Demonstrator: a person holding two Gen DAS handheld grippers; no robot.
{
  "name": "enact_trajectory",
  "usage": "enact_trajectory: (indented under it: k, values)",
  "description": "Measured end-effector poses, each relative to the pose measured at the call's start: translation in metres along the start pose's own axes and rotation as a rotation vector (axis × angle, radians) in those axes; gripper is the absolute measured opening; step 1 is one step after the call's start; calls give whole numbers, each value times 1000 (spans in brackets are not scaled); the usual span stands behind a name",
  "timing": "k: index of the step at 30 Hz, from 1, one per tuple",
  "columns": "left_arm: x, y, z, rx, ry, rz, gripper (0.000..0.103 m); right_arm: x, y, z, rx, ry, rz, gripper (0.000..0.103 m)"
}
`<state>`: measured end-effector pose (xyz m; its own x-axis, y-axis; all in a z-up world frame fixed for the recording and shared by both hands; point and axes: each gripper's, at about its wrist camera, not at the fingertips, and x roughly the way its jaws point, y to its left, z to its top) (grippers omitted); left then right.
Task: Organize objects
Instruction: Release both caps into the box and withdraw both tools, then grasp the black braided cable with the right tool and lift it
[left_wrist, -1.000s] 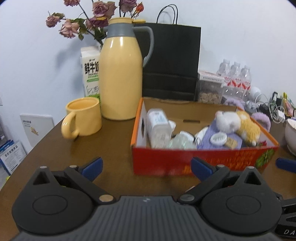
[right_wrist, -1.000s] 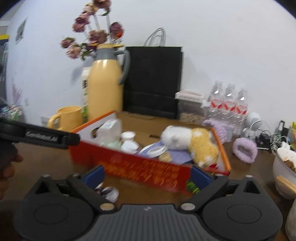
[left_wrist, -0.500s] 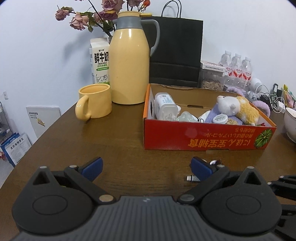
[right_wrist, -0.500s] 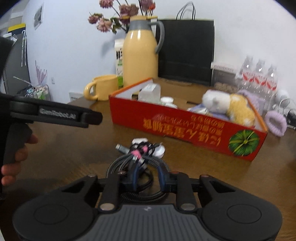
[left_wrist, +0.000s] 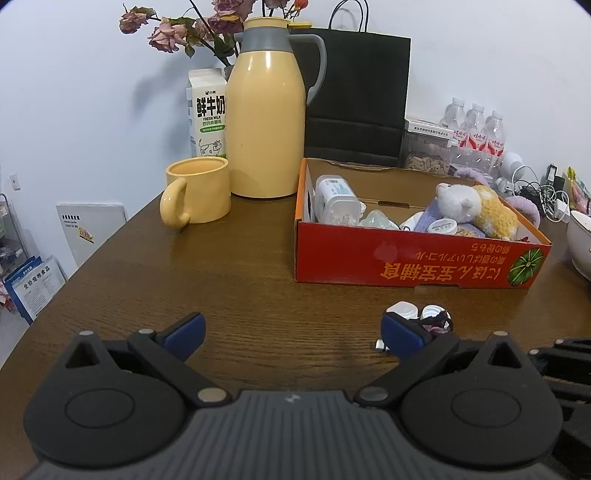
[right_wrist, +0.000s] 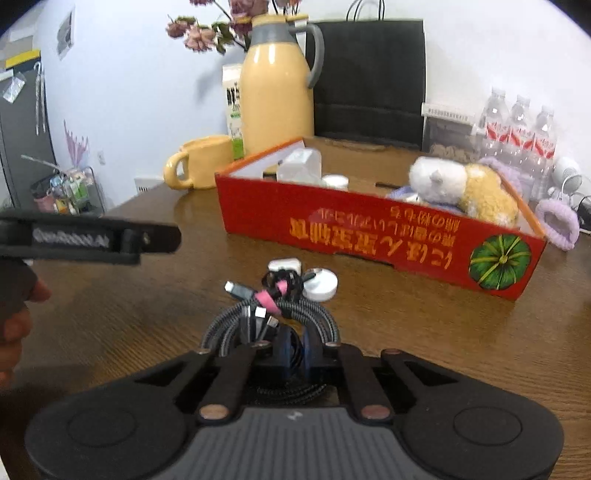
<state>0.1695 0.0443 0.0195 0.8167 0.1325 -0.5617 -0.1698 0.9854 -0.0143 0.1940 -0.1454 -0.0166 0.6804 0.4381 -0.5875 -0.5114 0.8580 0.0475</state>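
A coiled braided charging cable (right_wrist: 273, 317) with a pink tie and white plugs lies on the brown table in front of the red cardboard box (right_wrist: 369, 236). My right gripper (right_wrist: 293, 345) is shut on the near loop of that cable. From the left wrist view the cable (left_wrist: 424, 319) shows only partly, behind my right fingertip. My left gripper (left_wrist: 291, 332) hovers open over bare table with nothing between its fingers. The box (left_wrist: 417, 264) holds a plush toy (left_wrist: 476, 208), a white bottle (left_wrist: 334, 197) and small jars.
A yellow mug (left_wrist: 195, 192), yellow thermos jug (left_wrist: 266, 125), milk carton (left_wrist: 207, 110) and black paper bag (left_wrist: 358, 96) stand behind the box. Water bottles (left_wrist: 476, 129) and a white bowl (left_wrist: 580, 243) sit to the right. The left-hand tool (right_wrist: 88, 240) and a hand (right_wrist: 14, 314) show at left.
My right gripper closed from wide open onto the cable coil and dropped toward the table. My left gripper drew back from the box, which now looks farther away.
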Motion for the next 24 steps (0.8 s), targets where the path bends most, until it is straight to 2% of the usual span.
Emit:
enact_trajectory:
  k: [6, 12, 15, 20, 24]
  values:
    - [-4, -4, 2, 7, -6, 4, 103, -23, -4, 9, 12, -91, 3, 4]
    - [-6, -16, 2, 21, 15, -4, 103, -40, -16, 14, 25, -163, -30, 4]
    - [-5, -25, 0, 24, 59, -27, 103, -46, -30, 13, 47, -183, -51, 4]
    - [2, -45, -5, 30, 165, -110, 103, -52, -53, 7, 77, -200, -86, 4]
    - [10, -63, -8, 23, 226, -134, 103, -53, -68, 2, 91, -203, -100, 4]
